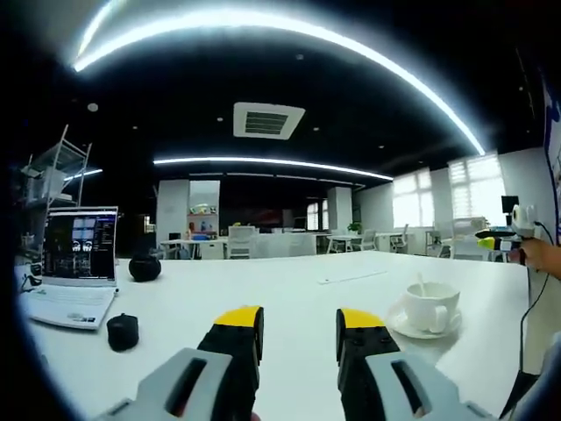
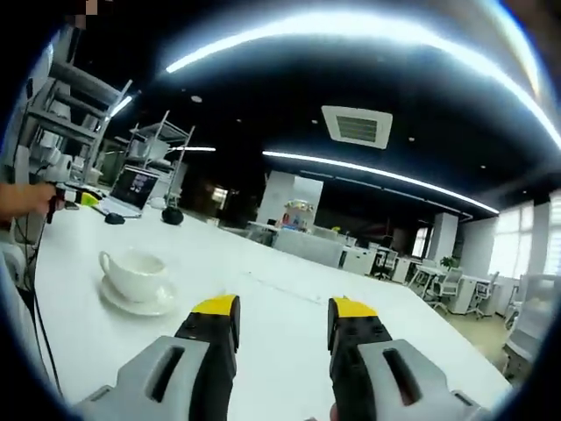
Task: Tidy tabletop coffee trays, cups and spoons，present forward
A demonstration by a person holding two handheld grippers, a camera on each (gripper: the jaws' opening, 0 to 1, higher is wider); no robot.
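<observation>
In the left gripper view, the left gripper (image 1: 300,329) has its two yellow-tipped jaws spread apart, and nothing is between them. It sits over a big white table (image 1: 289,298). The white cup (image 1: 430,303) is the thing to look for here. It stands on a white saucer (image 1: 412,328), just to the right of the left gripper's right jaw. A spoon (image 1: 422,286) pokes up out of the cup. Far to the left of the cup, an open laptop (image 1: 77,263) sits near the table's edge. A small black mouse (image 1: 123,331) lies just in front of the laptop, and a round black thing (image 1: 145,267) rests on the table beside the laptop screen. Past the cup on the right, at the edge of the view, a person's hand (image 1: 543,256) holds the other gripper, which has a yellow tip. In the right gripper view, the right gripper (image 2: 282,320) also has its jaws spread wide with nothing in them, over the same table (image 2: 289,303). Here the cup (image 2: 133,268) on its saucer (image 2: 138,301) is to the left of the gripper's left jaw. Far behind the cup are the laptop (image 2: 131,190), the mouse (image 2: 114,217) and the round black thing (image 2: 172,215). A hand (image 2: 19,200) at the left edge, beyond the cup, holds the other gripper.
</observation>
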